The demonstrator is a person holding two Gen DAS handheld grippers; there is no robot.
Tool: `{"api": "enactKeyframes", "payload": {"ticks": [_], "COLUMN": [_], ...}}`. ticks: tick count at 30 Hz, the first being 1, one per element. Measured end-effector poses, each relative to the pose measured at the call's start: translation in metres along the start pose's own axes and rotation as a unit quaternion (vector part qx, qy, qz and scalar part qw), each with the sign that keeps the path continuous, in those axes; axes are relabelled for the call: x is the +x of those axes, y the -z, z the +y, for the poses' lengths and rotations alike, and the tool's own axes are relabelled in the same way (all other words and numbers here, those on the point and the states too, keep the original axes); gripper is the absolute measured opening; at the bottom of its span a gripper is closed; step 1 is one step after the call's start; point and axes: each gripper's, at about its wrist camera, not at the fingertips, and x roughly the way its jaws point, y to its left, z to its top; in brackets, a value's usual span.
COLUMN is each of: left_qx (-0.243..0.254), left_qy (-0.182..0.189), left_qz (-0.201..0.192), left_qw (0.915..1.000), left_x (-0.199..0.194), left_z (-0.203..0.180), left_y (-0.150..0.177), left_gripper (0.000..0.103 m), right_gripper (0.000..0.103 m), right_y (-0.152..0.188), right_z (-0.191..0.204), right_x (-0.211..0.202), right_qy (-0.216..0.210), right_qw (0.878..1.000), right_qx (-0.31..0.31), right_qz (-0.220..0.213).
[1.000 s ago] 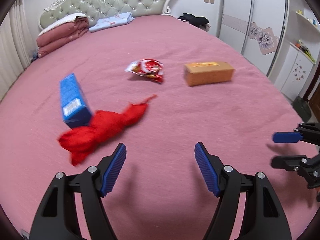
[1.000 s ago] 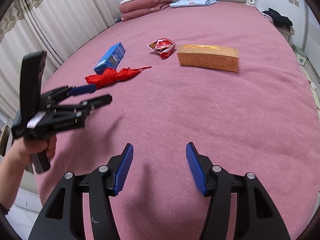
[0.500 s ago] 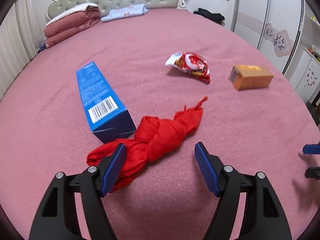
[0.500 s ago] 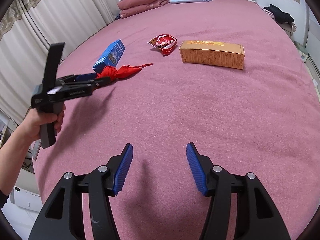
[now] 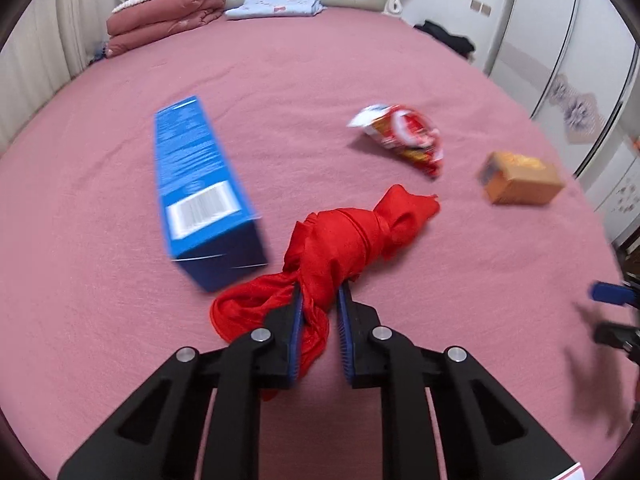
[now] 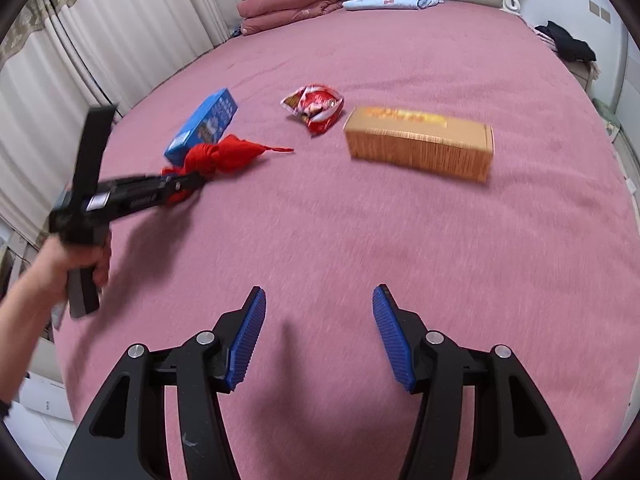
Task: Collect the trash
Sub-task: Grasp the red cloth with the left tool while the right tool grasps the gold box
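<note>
Pinching the knotted red bag point(image 5: 340, 236) at frame center, the left gripper point(image 5: 319, 300) has its blue pads nearly closed on the bunched plastic, right beside the blue box point(image 5: 200, 188) on the pink bed point(image 5: 100, 320). Over at the bottom of its own view, the right gripper point(image 6: 319, 312) hangs wide open holding nothing, with the snack wrapper point(image 6: 316, 106) and brown box point(image 6: 420, 142) well ahead mid-frame.

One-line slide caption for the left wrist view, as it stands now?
Left gripper shut on the red bag on the pink bedspread, beside the blue box.
</note>
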Motion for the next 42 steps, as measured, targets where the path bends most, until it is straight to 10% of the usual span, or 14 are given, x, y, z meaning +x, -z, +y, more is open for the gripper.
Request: {"api": "enactKeyframes", "payload": {"ticks": [13,26,36,42], "left_qx": [-0.096,-0.162,-0.170,-0.184], "left_qy": [0.078,0.063,0.059,0.063], "left_qz": [-0.009,-0.006,-0.004,-0.007], "left_qw": [0.9923,0.9847,0.9837,0.9808], "left_x": [0.002,0.002,0.002,0.001], "left_z": [-0.074,-0.060,-0.068,-0.067], "left_y": [-0.013,-0.002,0.000,0.005], "left_gripper": [0.015,0.015,0.015,0.015], "right_gripper": [0.064,0.068,0.028,0.035], "right_y": [-0.101,-0.105,-0.101,-0.096], "right_z": [-0.036,-0.012,-0.021,-0.013], "right_x": [0.018,0.092,0.068,0.069], "right_qy": [0.049,0.152,0.118,0.137], "right_qw": [0.993,0.943,0.959,0.944], "right_qx": [-0.105,-0.280,-0.232,-0.279], "right_qz": [0.001,0.099,0.111,0.113]}}
